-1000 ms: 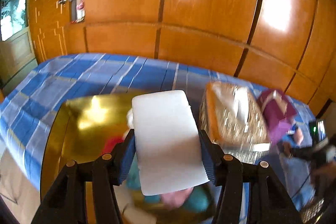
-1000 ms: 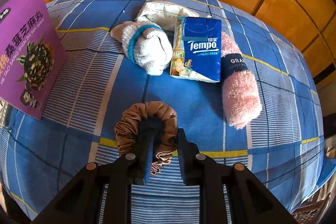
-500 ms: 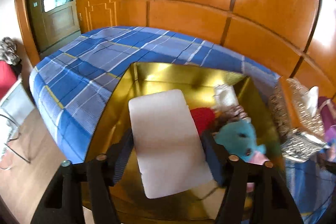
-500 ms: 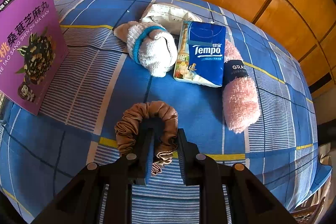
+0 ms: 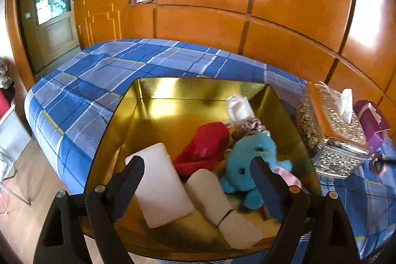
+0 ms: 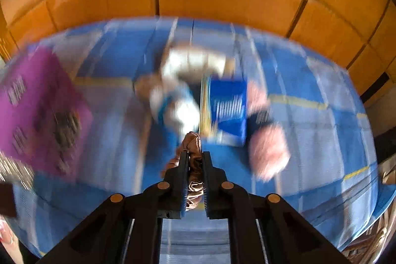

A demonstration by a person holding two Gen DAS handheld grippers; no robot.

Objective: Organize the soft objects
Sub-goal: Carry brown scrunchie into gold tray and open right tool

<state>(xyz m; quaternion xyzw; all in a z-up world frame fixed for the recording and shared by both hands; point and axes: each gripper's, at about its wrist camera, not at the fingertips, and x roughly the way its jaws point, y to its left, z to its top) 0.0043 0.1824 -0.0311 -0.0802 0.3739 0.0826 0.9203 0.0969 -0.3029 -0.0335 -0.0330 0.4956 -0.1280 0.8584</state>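
Between my right tongs point(image 6: 194, 165), pressed together, the brown scrunchie point(image 6: 191, 140) bunches limp and light; my left tongs point(image 5: 198, 180) are spread.

Blue checked bed point(image 5: 104, 81); shiny gold box point(image 5: 198, 90) under left gripper point(image 5: 198, 180), silver tissue box point(image 5: 329, 140) right.

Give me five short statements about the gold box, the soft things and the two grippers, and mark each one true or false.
1. The white rectangular foam pad lies inside the shiny gold box. True.
2. The left gripper is clamped on the pad. False: its jaws have just been opening and stand wide, gripping nothing.
3. The right gripper pinches a brown fabric scrunchie. True.
4. The turquoise plush toy sits on the blue checked bedspread. False: it is in the box.
5. The silver tissue box is inside the gold box. False: it stands beside it.
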